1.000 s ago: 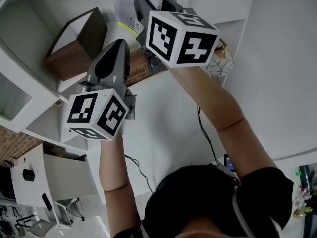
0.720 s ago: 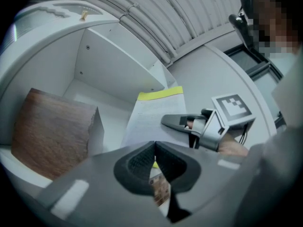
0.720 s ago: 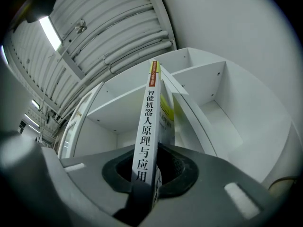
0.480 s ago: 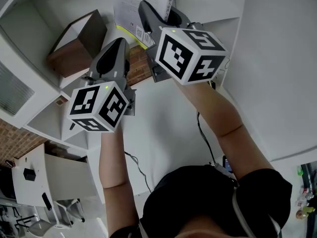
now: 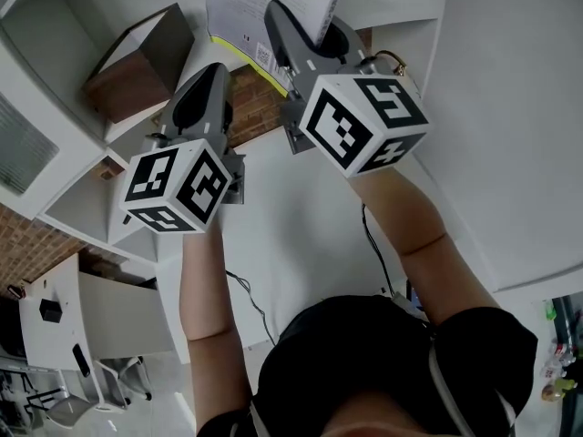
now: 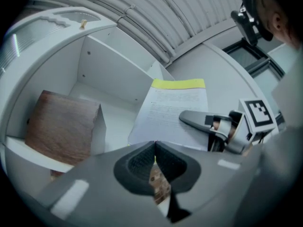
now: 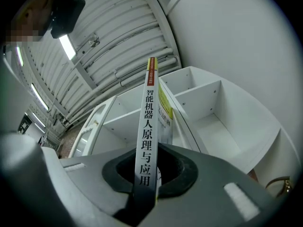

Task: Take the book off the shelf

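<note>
A thin white book (image 5: 264,3) with a yellow edge stands out from the white shelf (image 5: 55,71). My right gripper (image 5: 305,35) is shut on its spine edge. In the right gripper view the printed spine (image 7: 147,122) rises straight from between the jaws of the right gripper (image 7: 149,174). In the left gripper view the book's cover (image 6: 170,110) lies ahead with the right gripper (image 6: 208,126) clamped on it. My left gripper (image 5: 202,98) hovers just left of the book, and in its own view the left gripper (image 6: 155,144) has its tips touching and nothing between them.
A brown wooden box (image 5: 137,71) stands in the shelf compartment left of the book, also the box (image 6: 61,126) in the left gripper view. More white compartments (image 7: 213,108) lie behind the book. A brick wall (image 5: 260,107) shows under the shelf. A desk (image 5: 100,317) stands far below.
My right gripper has drawn back from the shelf with the book in it, moving down and right in the head view. More of the book shows. The left gripper has barely moved.
</note>
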Demonstrator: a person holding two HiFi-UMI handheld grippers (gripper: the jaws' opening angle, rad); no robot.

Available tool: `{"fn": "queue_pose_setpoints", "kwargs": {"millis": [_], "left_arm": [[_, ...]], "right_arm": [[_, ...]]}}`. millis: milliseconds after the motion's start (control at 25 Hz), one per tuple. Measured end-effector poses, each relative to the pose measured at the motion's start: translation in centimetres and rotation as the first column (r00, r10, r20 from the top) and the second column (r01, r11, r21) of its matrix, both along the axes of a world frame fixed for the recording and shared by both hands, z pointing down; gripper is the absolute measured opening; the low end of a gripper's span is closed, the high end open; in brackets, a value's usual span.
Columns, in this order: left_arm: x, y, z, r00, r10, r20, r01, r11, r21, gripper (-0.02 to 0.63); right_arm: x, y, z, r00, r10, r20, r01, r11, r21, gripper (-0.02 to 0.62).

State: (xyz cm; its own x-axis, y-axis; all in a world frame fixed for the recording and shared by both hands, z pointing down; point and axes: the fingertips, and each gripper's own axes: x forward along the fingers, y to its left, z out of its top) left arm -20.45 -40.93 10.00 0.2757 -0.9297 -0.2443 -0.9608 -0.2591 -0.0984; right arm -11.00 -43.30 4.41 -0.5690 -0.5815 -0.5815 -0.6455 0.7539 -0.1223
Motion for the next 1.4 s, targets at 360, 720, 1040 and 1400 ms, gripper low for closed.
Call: {"fn": "queue_pose_setpoints", "kwargs": {"millis": [360, 720, 1040, 1400], "left_arm": [[1.0, 1.2, 2.6, 1.0, 0.006, -0.007, -0.006, 1.0, 0.001, 0.005], [2.1, 1.0, 5.0, 1.0, 0.022, -0.009, -0.023, 0.999, -0.037, 0.005], [3.2, 2.4, 6.4, 0.999, 0.024, -0.033, -0.026, 0.998, -0.063, 0.005], [4.5, 5.3, 9.2, 0.999, 0.001, -0.037, -0.004, 0.997, -0.075, 0.005]], "right_arm": [[2.5, 2.8, 2.5, 0.998, -0.004, 0.056, 0.002, 0.999, 0.04, 0.063], [4.7, 3.5, 3.9, 0.995, -0.019, 0.097, 0.017, 1.0, 0.019, 0.063], [5.6, 6.3, 4.5, 1.0, 0.023, 0.01, -0.024, 0.997, 0.075, 0.063], [5.5, 8.6, 11.1, 0.997, -0.035, -0.076, 0.036, 0.999, 0.009, 0.063]]}}
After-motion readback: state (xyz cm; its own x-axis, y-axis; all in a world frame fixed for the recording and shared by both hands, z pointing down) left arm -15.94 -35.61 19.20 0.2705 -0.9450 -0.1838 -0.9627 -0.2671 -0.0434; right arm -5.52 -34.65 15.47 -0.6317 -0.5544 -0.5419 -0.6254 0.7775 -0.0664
